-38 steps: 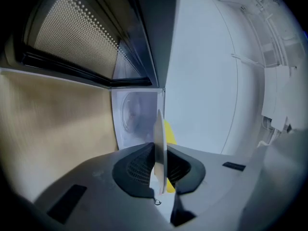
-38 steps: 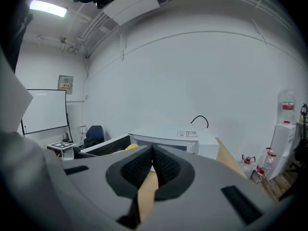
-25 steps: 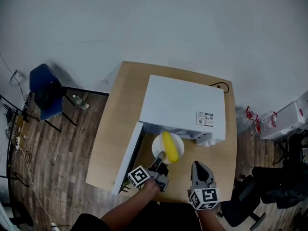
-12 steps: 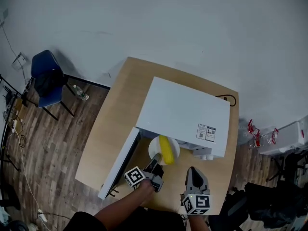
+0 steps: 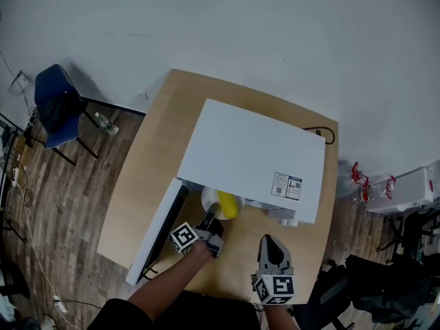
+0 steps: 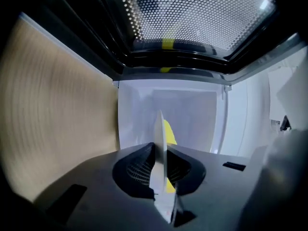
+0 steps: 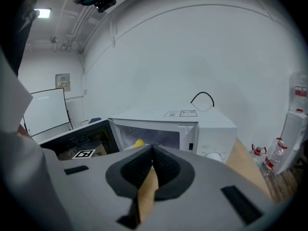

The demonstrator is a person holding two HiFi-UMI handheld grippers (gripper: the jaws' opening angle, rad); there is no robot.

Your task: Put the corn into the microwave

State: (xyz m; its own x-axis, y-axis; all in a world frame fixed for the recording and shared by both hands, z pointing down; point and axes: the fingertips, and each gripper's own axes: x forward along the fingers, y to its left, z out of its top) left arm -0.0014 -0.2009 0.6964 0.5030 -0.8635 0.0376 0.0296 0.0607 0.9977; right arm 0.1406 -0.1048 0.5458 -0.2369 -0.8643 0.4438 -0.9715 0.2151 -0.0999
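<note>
A yellow corn cob (image 5: 229,204) lies on a white plate (image 5: 209,199) at the mouth of the white microwave (image 5: 251,153), whose door (image 5: 155,236) hangs open to the left. My left gripper (image 5: 210,216) is shut on the plate's near rim. In the left gripper view the plate (image 6: 160,143) stands edge-on between the jaws, with the corn (image 6: 169,131) behind it and the white cavity (image 6: 192,114) ahead. My right gripper (image 5: 269,247) hovers shut and empty over the table, in front of the microwave's control side. From the right gripper (image 7: 153,150) view the corn (image 7: 138,142) shows inside the opening.
The microwave sits on a wooden table (image 5: 155,143) with a black cable (image 5: 323,133) behind it. A blue chair (image 5: 58,112) and a bottle (image 5: 103,124) are on the floor at left. A dark chair (image 5: 371,280) stands at lower right.
My left gripper has carried the plate and corn forward and lower, so both now sit partly under the microwave's top. The right gripper drifted a little lower.
</note>
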